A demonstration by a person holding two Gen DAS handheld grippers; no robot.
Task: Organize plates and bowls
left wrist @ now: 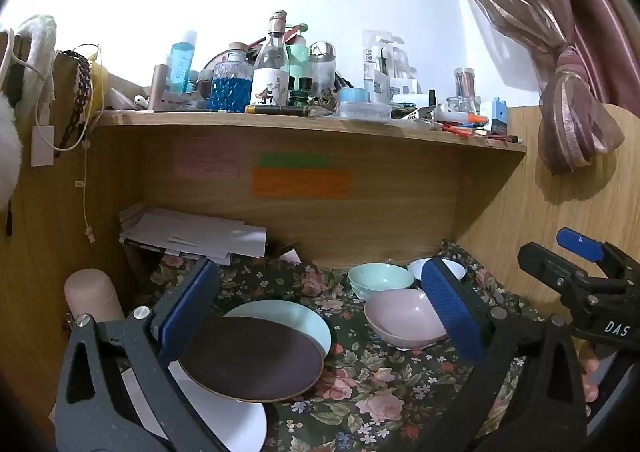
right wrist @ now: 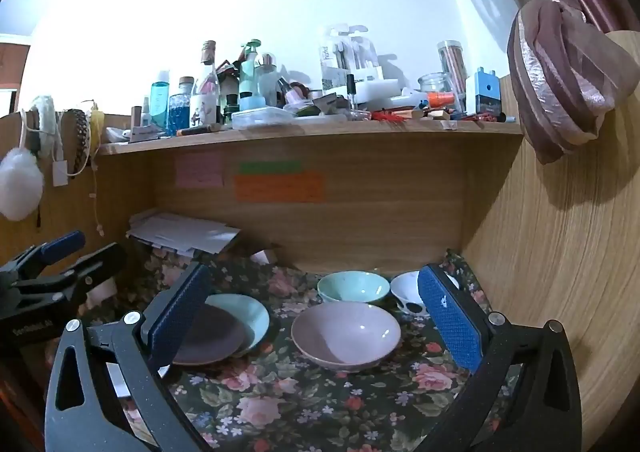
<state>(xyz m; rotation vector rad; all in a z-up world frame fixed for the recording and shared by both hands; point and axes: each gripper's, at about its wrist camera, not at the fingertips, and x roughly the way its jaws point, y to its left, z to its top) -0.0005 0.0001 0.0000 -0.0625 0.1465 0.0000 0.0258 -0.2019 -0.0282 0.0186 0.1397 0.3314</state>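
Plates [left wrist: 256, 364] stacked at 9 o'clock, bowls [right wrist: 346, 334] clustered at 2 on table [right wrist: 304, 408]; both grippers' fingers [left wrist: 188, 304] wide, empty.

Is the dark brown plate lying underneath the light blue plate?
No, the dark brown plate lies on top, overlapping the light blue plate, which shows behind it.

Pink bowl [right wrist: 346, 334] on floral cloth [right wrist: 288, 400] between wide-apart blue fingers [right wrist: 450, 322], nothing gripped

Black speckled gripper frames [left wrist: 320, 316] [right wrist: 316, 316] with silver screws, textured blue jaws, white lettering.
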